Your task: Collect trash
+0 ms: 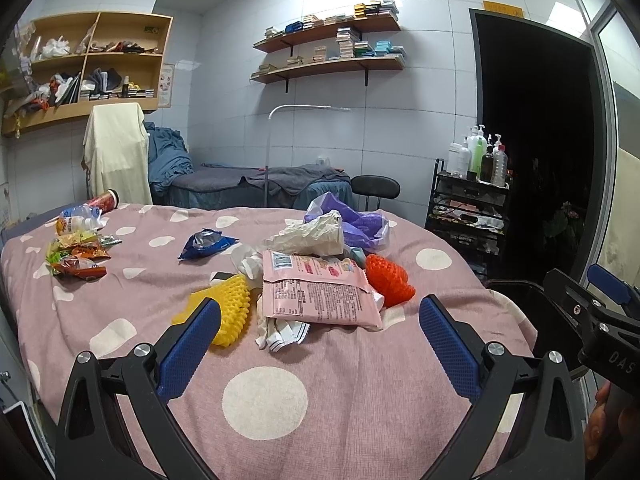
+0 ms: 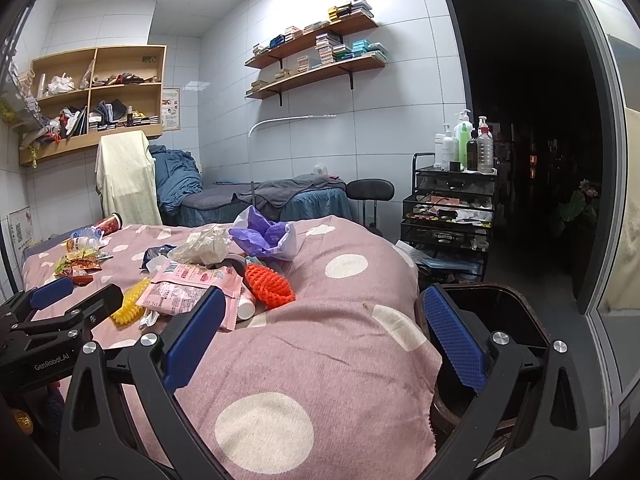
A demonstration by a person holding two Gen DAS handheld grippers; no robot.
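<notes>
Trash lies on a pink spotted blanket (image 1: pixel 340 380): a pink wrapper (image 1: pixel 316 288), a yellow foam net (image 1: pixel 230 312), an orange foam net (image 1: pixel 390 280), crumpled paper (image 1: pixel 312 236), a purple bag (image 1: pixel 360 220), a blue wrapper (image 1: pixel 206 244), snack wrappers (image 1: pixel 76 258) and a plastic bottle (image 1: pixel 80 216) at far left. My left gripper (image 1: pixel 320 320) is open and empty, just short of the pink wrapper. My right gripper (image 2: pixel 320 320) is open and empty over the blanket's right edge, beside a dark bin (image 2: pixel 500 312). The orange net (image 2: pixel 268 284) lies ahead of it.
A black trolley (image 2: pixel 448 216) with bottles stands right of the bed. A dark doorway (image 2: pixel 532 120) is behind it. A second bed (image 1: pixel 260 184), a stool (image 1: pixel 376 188) and wall shelves (image 1: pixel 328 48) are at the back.
</notes>
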